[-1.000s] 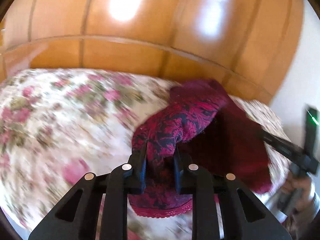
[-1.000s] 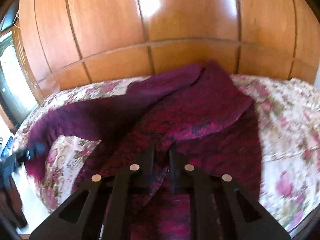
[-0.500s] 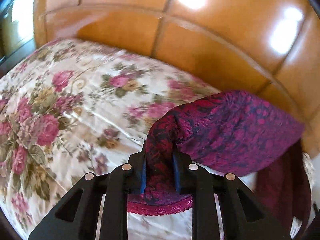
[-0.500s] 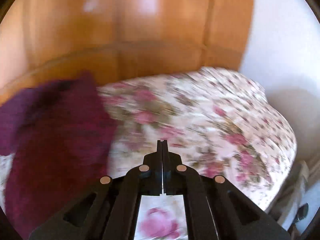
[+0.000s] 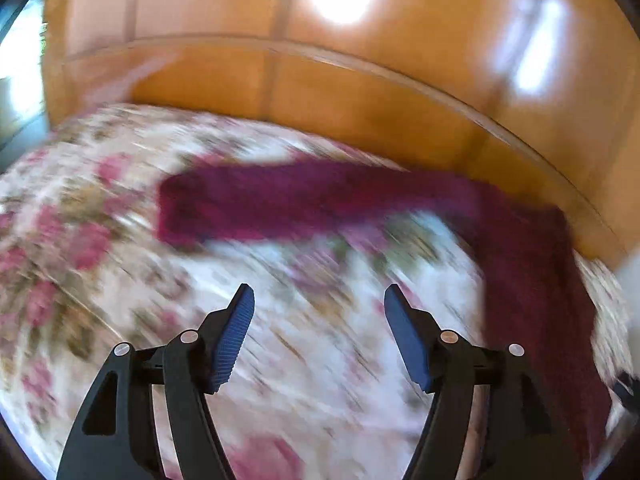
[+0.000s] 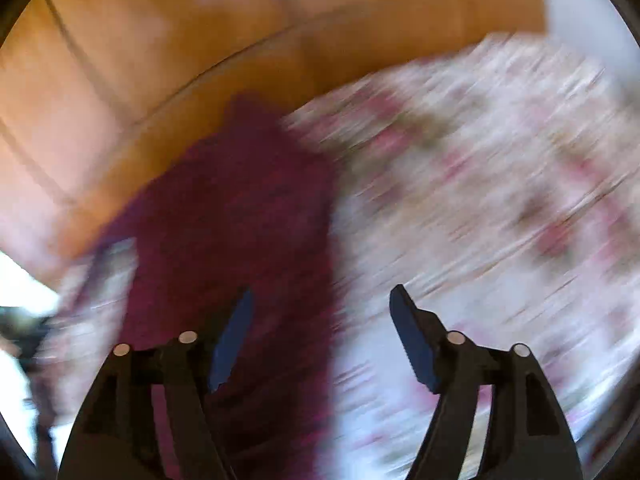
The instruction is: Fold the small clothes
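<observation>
A dark red patterned garment (image 5: 312, 200) lies spread on the floral bedspread (image 5: 100, 248), one strip running across the far side and another down the right edge. My left gripper (image 5: 319, 300) hangs over bare bedspread nearer than the cloth, its jaws opening with nothing between them. In the blurred right wrist view the same garment (image 6: 248, 220) lies left of centre. My right gripper (image 6: 322, 300) is above the garment's right edge. Its jaws are opening, and no cloth is pinched between its blue pads (image 6: 412, 344).
A glossy wooden headboard (image 5: 360, 92) curves round the far side of the bed. A white wall (image 6: 580, 4) shows at the upper right of the right wrist view. The bed's edge drops off at the lower left (image 6: 24, 320) there. Both views are motion-blurred.
The left gripper let go of the red garment, which now lies on the bed, and its jaws spread apart. The right gripper, shut and empty before, opened and swung back over the garment's edge.
</observation>
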A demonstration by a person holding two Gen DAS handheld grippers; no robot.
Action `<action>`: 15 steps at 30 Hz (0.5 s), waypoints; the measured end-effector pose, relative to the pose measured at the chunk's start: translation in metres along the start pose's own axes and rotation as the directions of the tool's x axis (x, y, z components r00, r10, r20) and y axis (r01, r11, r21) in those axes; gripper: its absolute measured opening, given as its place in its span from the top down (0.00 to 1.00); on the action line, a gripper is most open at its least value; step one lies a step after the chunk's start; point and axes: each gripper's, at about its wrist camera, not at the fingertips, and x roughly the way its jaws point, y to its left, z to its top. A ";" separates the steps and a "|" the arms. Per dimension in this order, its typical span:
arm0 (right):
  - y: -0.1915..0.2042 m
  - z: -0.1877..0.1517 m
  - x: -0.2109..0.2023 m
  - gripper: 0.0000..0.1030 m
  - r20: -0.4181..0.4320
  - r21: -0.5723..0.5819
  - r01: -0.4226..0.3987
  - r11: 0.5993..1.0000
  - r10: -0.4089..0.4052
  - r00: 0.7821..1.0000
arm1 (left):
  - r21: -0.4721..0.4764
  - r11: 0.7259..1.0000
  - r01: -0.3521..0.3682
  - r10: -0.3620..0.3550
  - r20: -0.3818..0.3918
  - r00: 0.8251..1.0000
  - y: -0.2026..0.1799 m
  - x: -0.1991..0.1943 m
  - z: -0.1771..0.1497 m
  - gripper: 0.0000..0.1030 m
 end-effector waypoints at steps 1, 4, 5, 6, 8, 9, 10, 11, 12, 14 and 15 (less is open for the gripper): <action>0.005 -0.008 0.004 0.30 -0.032 0.015 -0.061 0.998 0.061 0.998 | 0.023 0.998 0.062 -0.061 -0.029 0.998 -0.010 -0.001 -0.014 0.35; 0.027 -0.036 0.017 0.36 -0.135 0.014 -0.209 0.978 0.209 0.969 | 0.060 0.980 0.188 -0.180 -0.114 0.977 -0.033 0.001 -0.042 0.35; 0.037 -0.042 0.020 0.63 -0.158 -0.042 -0.190 0.981 0.181 0.971 | 0.067 0.972 0.224 -0.213 -0.143 0.967 -0.041 0.002 -0.052 0.35; 0.046 -0.045 0.020 0.80 -0.162 -0.114 -0.136 0.984 0.117 0.980 | 0.068 0.967 0.245 -0.232 -0.158 0.960 -0.045 0.003 -0.057 0.35; 0.059 -0.047 0.018 0.88 -0.139 -0.233 -0.036 0.972 0.003 0.990 | 0.079 0.948 0.307 -0.286 -0.210 0.935 -0.060 0.002 -0.073 0.35; 0.063 -0.044 0.013 0.88 -0.105 -0.286 0.009 0.958 -0.040 0.994 | 0.082 0.944 0.319 -0.296 -0.218 0.930 -0.064 0.001 -0.079 0.35; 0.067 -0.041 0.007 0.89 -0.055 -0.337 0.077 0.938 -0.101 0.993 | 0.083 0.936 0.342 -0.316 -0.228 0.921 -0.069 -0.001 -0.084 0.35; 0.070 -0.037 0.002 0.89 0.006 -0.388 0.160 0.908 -0.171 0.985 | 0.078 0.929 0.362 -0.335 -0.236 0.912 -0.070 -0.003 -0.087 0.35; 0.072 -0.030 -0.005 0.89 0.087 -0.432 0.265 0.862 -0.253 0.964 | 0.065 0.920 0.387 -0.361 -0.246 0.900 -0.072 -0.004 -0.091 0.35; 0.069 -0.013 -0.013 0.89 0.283 -0.475 0.516 0.713 -0.431 0.857 | 0.034 0.904 0.427 -0.404 -0.266 0.875 -0.074 -0.003 -0.095 0.35; 0.066 -0.007 -0.013 0.89 0.348 -0.474 0.599 0.646 -0.487 0.801 | 0.022 0.897 0.441 -0.419 -0.275 0.865 -0.075 -0.003 -0.097 0.35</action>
